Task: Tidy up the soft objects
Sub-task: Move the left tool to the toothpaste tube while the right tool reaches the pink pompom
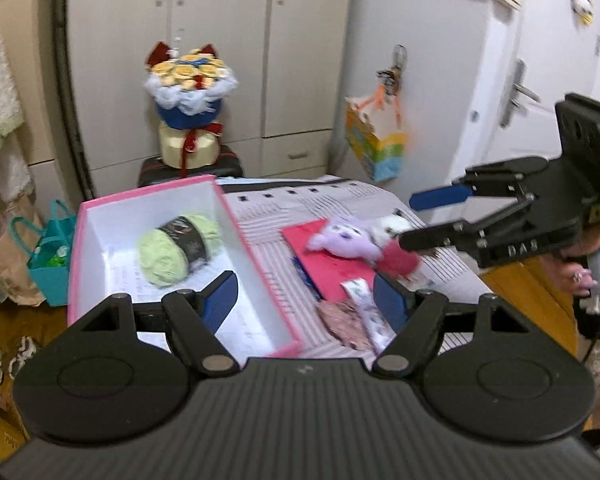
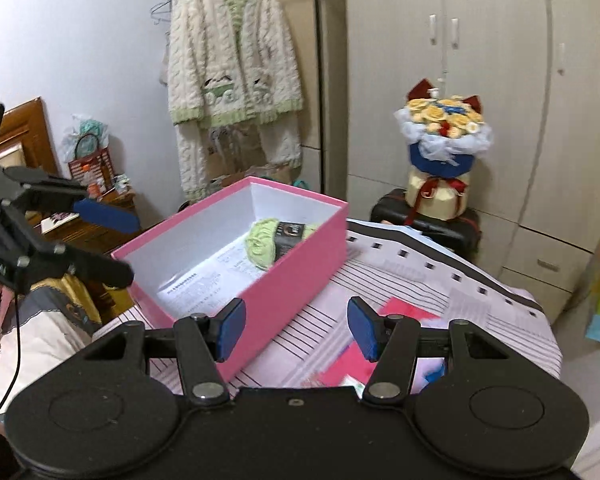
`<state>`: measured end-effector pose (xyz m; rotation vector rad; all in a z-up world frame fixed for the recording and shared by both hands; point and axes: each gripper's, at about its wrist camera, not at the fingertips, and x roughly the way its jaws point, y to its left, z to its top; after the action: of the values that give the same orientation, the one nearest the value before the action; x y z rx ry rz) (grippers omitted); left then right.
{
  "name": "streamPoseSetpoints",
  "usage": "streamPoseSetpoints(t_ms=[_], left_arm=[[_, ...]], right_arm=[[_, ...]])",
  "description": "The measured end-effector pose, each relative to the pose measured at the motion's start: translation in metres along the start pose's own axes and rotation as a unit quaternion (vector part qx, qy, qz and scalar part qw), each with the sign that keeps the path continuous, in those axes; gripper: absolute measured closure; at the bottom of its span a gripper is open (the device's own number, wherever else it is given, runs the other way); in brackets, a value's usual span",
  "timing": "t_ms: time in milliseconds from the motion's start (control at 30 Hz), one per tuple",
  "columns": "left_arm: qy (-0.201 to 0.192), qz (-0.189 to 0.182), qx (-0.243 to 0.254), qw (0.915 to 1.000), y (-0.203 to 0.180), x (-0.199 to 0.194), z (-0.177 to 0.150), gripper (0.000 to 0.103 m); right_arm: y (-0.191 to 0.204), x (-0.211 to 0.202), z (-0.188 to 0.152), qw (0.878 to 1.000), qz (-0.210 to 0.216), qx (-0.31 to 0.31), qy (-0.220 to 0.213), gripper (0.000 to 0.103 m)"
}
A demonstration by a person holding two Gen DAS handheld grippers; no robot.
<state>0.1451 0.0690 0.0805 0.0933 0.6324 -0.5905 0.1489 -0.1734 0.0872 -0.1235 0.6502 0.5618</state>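
Yarn (image 1: 178, 250), a soft pale-green skein with a dark paper band round its middle, lies on its side inside the pink box (image 1: 256, 264), toward the far end; its long axis runs slantwise across the white floor of the box, on which a printed sheet also lies. Rigid and rectangular, open-topped, with smooth pink cardboard walls and a white inside, the box sits on the striped cloth (image 1: 268, 216) of the bed, its long side running away from the cameras. Beside it on the cloth, well apart from the yarn, a plush toy (image 1: 348, 240) rests across a flat red-pink sheet (image 1: 324, 268); the toy is fuzzy, lilac and white with a pink-red part, blurred, and its facing cannot be told. Two small patterned fabric pieces (image 1: 352, 316) lie near the sheet's close corner.

Nothing sits between the blue ribbed pads of the left gripper (image 1: 304, 304), which stand well apart above the near wall of the box. Jaws of the right gripper (image 2: 296, 328) are also apart and empty, over the cloth just beside the box. In the left wrist view, the lower finger of the right gripper overlaps the plush toy; contact cannot be told.
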Motion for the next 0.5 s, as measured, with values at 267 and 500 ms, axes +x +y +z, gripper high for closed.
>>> streamPoseSetpoints(t_ms=[267, 500], left_arm=[[0.013, -0.032, 0.052, 0.998, -0.052, 0.027, -0.02, 0.03], [0.04, -0.053, 0.062, 0.9959, -0.084, 0.063, -0.04, 0.032]], right_arm=[[-0.019, -0.024, -0.043, 0.999, -0.045, 0.016, -0.015, 0.041], [-0.049, -0.015, -0.083, 0.997, -0.064, 0.042, -0.023, 0.041]])
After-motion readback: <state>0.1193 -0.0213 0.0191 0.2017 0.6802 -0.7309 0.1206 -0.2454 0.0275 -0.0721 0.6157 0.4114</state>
